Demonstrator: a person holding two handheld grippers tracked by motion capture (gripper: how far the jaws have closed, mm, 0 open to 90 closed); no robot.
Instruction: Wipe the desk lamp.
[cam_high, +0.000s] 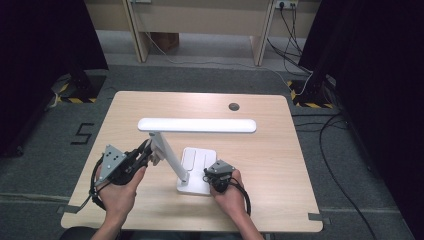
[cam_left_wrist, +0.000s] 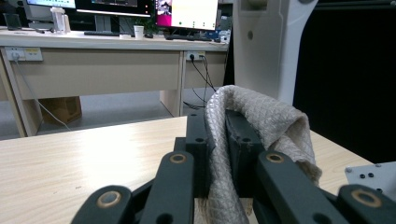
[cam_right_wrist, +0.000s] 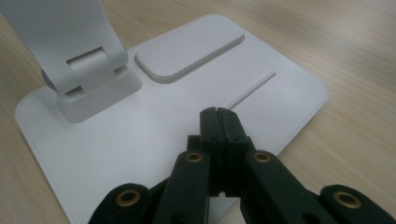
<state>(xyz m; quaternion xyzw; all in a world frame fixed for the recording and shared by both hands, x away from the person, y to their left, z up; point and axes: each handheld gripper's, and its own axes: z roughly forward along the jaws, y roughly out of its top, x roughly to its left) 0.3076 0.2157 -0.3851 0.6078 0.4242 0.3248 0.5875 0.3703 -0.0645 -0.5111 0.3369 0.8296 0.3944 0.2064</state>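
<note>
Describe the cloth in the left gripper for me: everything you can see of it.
The cloth is a beige, net-textured rag, looking soft and woven. It is pinched between the shut jaws of the left gripper, folded into a hump over the right jaw and hanging down that side. It is held up close to the white lamp arm.

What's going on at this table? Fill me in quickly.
A person is working on a white desk lamp that stands on the wooden table, with a tool in each hand. The left tool is shut on a greyish cloth and sits next to the lamp's arm, apparently to wipe it. The right tool, jaws shut and empty, presses down on the lamp's flat base, seemingly to steady it.
</note>
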